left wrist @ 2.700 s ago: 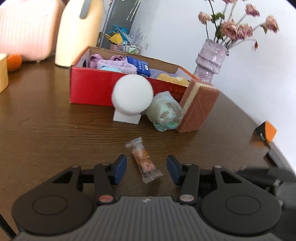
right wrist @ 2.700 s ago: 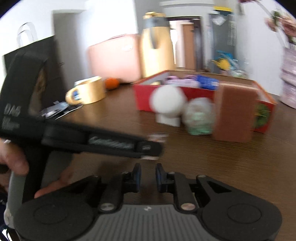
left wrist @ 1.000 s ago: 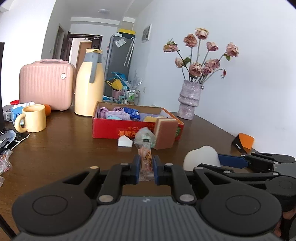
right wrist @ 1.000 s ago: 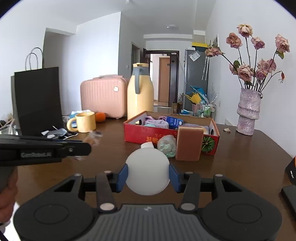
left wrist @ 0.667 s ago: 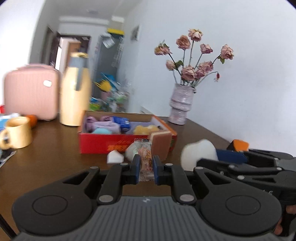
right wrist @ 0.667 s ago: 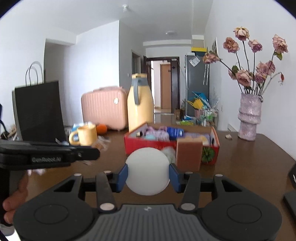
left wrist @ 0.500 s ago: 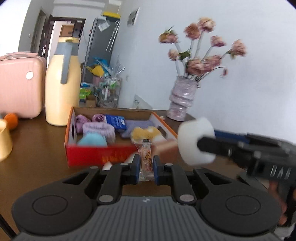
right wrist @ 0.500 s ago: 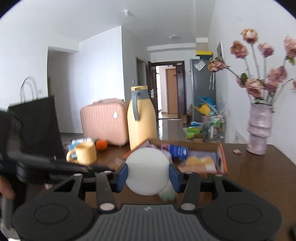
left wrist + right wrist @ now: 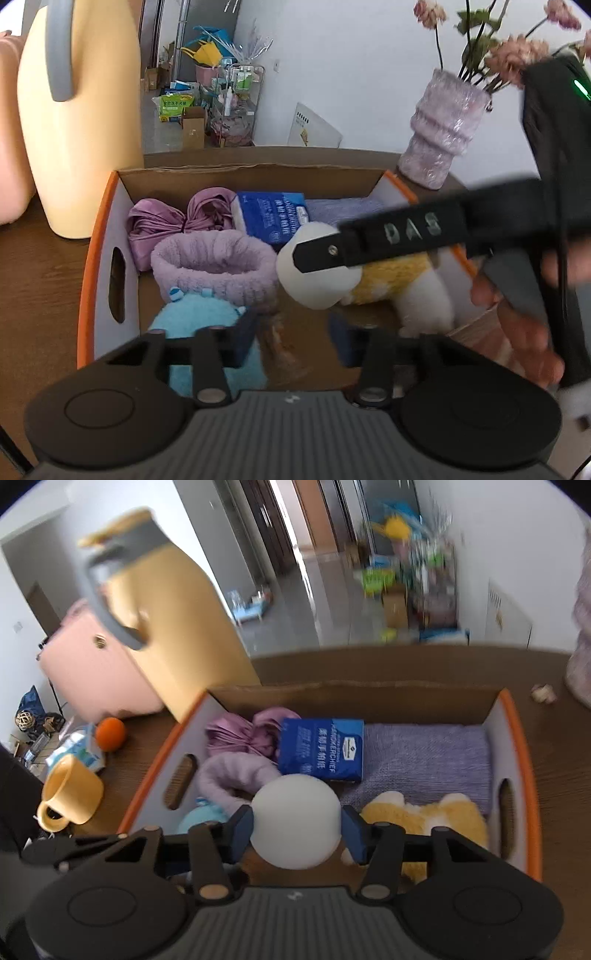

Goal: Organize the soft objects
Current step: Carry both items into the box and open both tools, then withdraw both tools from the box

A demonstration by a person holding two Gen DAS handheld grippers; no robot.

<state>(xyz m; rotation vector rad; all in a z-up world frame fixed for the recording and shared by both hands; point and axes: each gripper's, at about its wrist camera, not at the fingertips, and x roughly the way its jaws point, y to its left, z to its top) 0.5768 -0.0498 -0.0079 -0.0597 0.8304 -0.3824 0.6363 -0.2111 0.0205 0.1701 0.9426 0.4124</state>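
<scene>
Both over the box, left claw opening off the blurred snack packet, right claw opening round the white ball: best dropped into bare gaps.

Your left gripper points steeply down and its jaws are opening, with a blurred snack packet loose between them. Your right gripper also points down; its jaws are opening around the white ball. Your right hand grips its handle.
</scene>
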